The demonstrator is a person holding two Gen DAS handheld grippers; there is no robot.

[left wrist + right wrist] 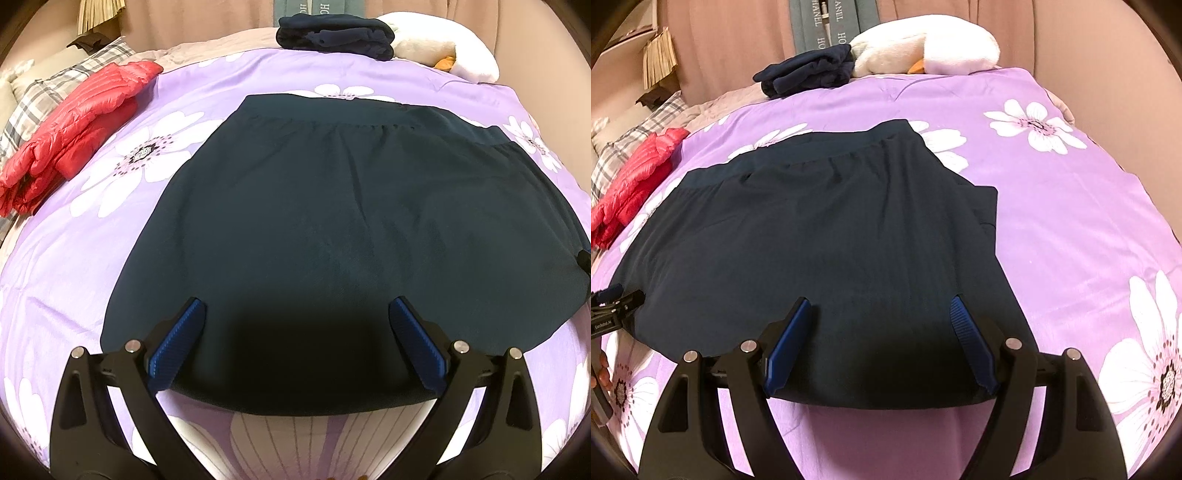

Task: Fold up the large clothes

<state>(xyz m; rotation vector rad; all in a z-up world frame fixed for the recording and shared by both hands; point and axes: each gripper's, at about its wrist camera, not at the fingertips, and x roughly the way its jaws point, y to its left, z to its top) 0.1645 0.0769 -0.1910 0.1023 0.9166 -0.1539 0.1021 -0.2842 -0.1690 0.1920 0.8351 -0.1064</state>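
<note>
A large dark navy garment [332,221] with an elastic waistband at its far edge lies spread flat on the purple flowered bedspread [92,258]. It also shows in the right wrist view [820,236]. My left gripper [297,306] is open, its blue pads over the garment's near hem on the left part. My right gripper [881,304] is open over the near hem on the right part. Neither holds cloth. The left gripper's body [613,306] shows at the left edge of the right wrist view.
A red puffer jacket [74,125] lies folded at the left on a plaid pillow [44,92]. A folded stack of dark clothes [336,37] and a white plush toy [443,48] sit at the far edge. The bedspread [1071,221] extends right.
</note>
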